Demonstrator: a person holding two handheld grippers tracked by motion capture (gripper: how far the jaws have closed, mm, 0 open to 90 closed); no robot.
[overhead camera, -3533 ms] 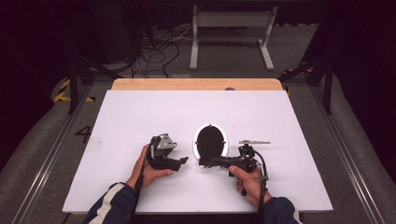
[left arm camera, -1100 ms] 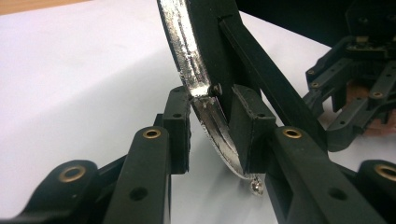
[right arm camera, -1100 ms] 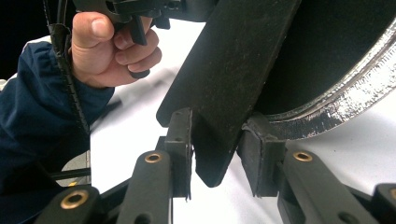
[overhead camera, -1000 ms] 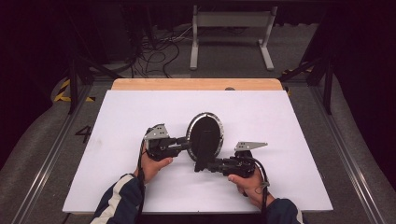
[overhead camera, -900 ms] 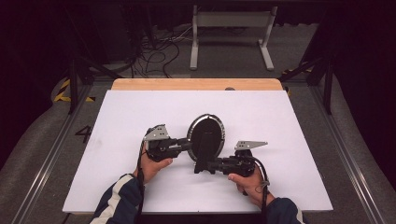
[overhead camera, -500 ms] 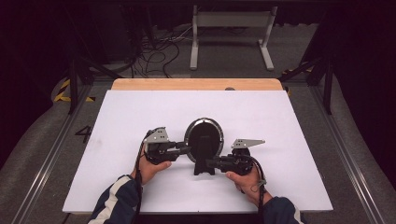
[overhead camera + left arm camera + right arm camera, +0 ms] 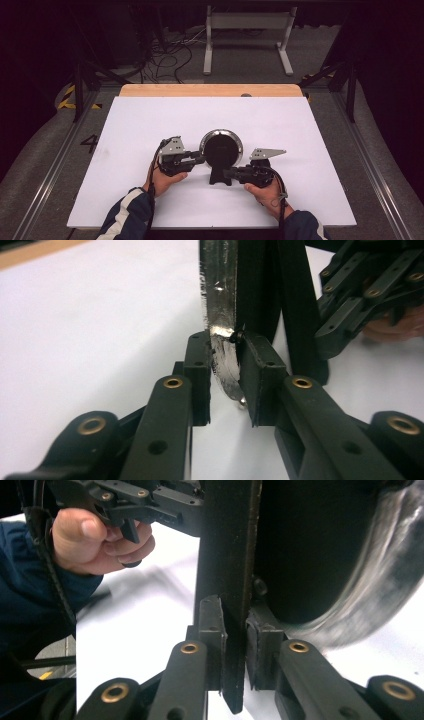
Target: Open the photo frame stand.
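Note:
A round black disc (image 7: 221,150) with a silver rim stands upright on its black stand (image 7: 220,178) near the front middle of the white table. My left gripper (image 7: 204,159) reaches in from the left. In the left gripper view its jaws (image 7: 225,375) have just been closing and now press on the silver rim (image 7: 219,300). My right gripper (image 7: 226,174) comes in from the right, low down. In the right gripper view its jaws (image 7: 234,635) have just been closing too and now clamp the stand's flat black strut (image 7: 227,555), with the disc (image 7: 310,545) behind it.
The white sheet (image 7: 300,130) covers the table, and a wooden edge (image 7: 210,90) shows at the back. Behind the table a metal frame (image 7: 247,30) and cables (image 7: 165,55) sit on the floor. Rails run along both sides of the table.
The disc lay tilted on the sheet between the grippers; now it stands upright on its stand. Over the last second it straightened and sank slightly while both hands stayed put.

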